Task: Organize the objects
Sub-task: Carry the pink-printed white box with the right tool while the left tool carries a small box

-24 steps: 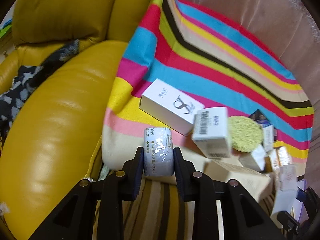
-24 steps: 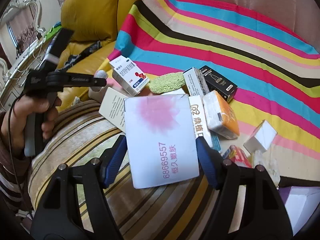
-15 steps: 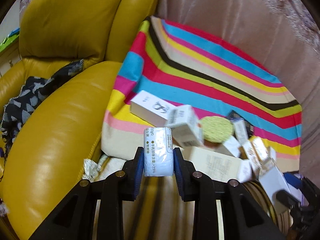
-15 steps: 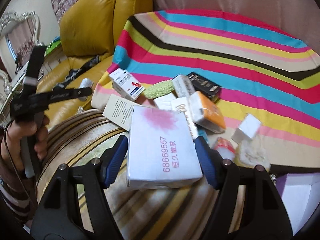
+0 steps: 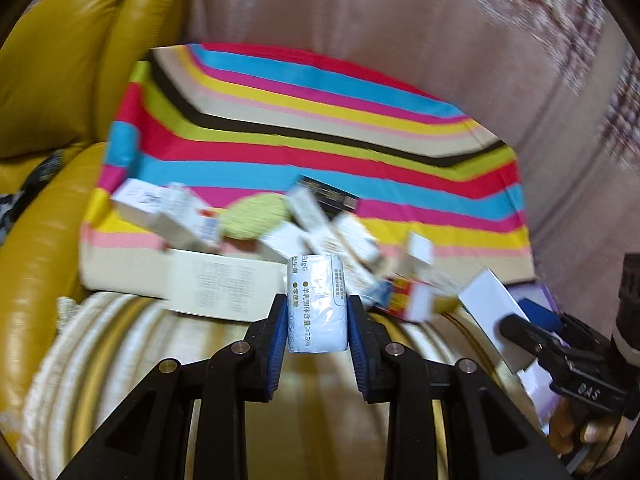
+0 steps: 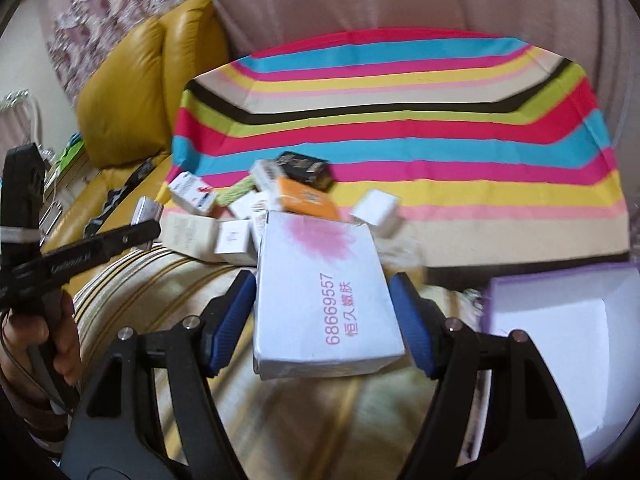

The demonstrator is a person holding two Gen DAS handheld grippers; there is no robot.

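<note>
My left gripper (image 5: pixel 317 312) is shut on a small white-blue packet (image 5: pixel 317 304) with printed text, held above a striped cushion. It also shows at the left of the right wrist view (image 6: pixel 148 224). My right gripper (image 6: pixel 324 312) is shut on a white box (image 6: pixel 324 300) with a pink blotch and pink digits, held above the same cushion. A pile of small boxes (image 6: pixel 248 208) lies on the striped cloth (image 6: pixel 400 128) beyond both grippers. An open purple box (image 6: pixel 560 340) with a white inside sits at the right.
A yellow leather sofa (image 5: pixel 48 80) is at the left. A green round sponge (image 5: pixel 256 216), an orange box (image 6: pixel 304 200) and a black box (image 6: pixel 304 168) lie in the pile. A beige curtain (image 5: pixel 400 20) hangs behind. A long cream box (image 5: pixel 224 288) lies at the cloth's near edge.
Both grippers have pulled back and swung right with their loads. The pile looks farther off and the purple box has come into the right wrist view.
</note>
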